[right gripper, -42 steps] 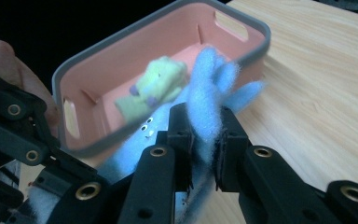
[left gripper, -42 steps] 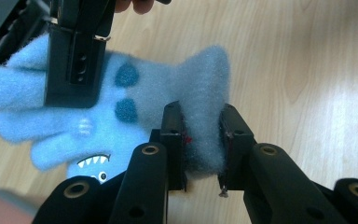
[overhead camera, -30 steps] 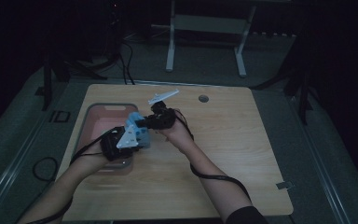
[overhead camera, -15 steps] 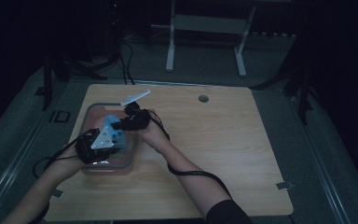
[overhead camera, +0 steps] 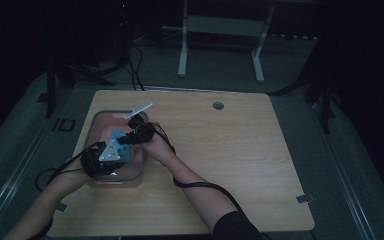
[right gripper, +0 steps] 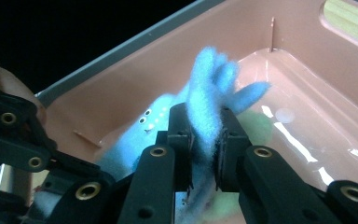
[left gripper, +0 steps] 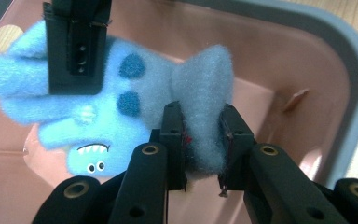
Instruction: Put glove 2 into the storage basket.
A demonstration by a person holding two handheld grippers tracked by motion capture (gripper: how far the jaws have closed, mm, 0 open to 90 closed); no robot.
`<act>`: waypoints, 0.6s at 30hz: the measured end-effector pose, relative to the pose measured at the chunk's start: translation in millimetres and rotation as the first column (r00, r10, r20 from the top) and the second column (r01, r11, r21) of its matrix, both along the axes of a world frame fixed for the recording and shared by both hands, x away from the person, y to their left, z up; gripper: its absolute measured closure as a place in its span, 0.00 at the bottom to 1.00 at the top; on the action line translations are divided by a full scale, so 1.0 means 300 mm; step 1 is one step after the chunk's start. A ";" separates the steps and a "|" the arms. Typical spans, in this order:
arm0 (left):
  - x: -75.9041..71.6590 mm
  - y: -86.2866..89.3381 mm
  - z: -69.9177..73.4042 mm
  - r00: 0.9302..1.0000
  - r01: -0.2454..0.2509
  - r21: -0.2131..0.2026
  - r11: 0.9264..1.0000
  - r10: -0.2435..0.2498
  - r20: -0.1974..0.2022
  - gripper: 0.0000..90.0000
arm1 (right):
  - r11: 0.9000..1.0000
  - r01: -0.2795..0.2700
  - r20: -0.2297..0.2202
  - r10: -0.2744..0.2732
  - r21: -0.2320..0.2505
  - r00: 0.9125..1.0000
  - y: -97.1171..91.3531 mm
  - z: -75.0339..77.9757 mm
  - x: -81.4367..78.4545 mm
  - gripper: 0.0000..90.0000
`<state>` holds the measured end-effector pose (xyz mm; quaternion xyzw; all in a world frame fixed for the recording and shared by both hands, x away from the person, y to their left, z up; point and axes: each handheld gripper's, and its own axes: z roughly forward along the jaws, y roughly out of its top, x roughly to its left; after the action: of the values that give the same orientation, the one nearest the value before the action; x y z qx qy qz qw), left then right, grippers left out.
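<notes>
A blue plush toy with dark blue spots and a small toothy face hangs inside a pink bin with a grey rim. My left gripper is shut on one fluffy limb of it. My right gripper is shut on another fuzzy part of the plush toy, low within the pink bin. In the high view the blue plush toy is stretched between the left gripper and the right gripper, over the bin at the table's left.
A greenish soft shape lies on the bin's floor behind the toy. The wooden table stretches to the right, with a round cable hole near its far edge. A white frame stands beyond the table.
Both hands have carried the toy leftward and downward, from above the table beside the bin to inside it. Both grips have stayed on the toy.
</notes>
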<state>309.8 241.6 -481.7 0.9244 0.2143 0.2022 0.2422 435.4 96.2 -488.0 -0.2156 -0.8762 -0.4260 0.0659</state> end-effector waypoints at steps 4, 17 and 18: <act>0.012 0.003 -0.017 1.000 -0.008 0.008 1.000 0.008 -0.016 0.84 | 1.000 0.003 -0.007 -0.003 -0.017 1.000 0.015 -0.011 0.006 0.88; 0.032 -0.005 -0.036 0.999 -0.014 0.021 1.000 0.015 -0.052 0.80 | 0.998 0.043 0.037 -0.042 -0.048 0.998 0.034 -0.005 0.014 0.60; 0.032 -0.004 -0.035 0.998 -0.021 0.020 1.000 0.022 -0.054 0.73 | 0.997 0.063 0.042 -0.061 -0.044 0.997 0.023 0.002 0.020 0.53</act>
<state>319.5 240.2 -492.3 0.9294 0.2289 0.1818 0.2252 441.5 103.2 -487.3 -0.2356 -0.8797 -0.4120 0.0301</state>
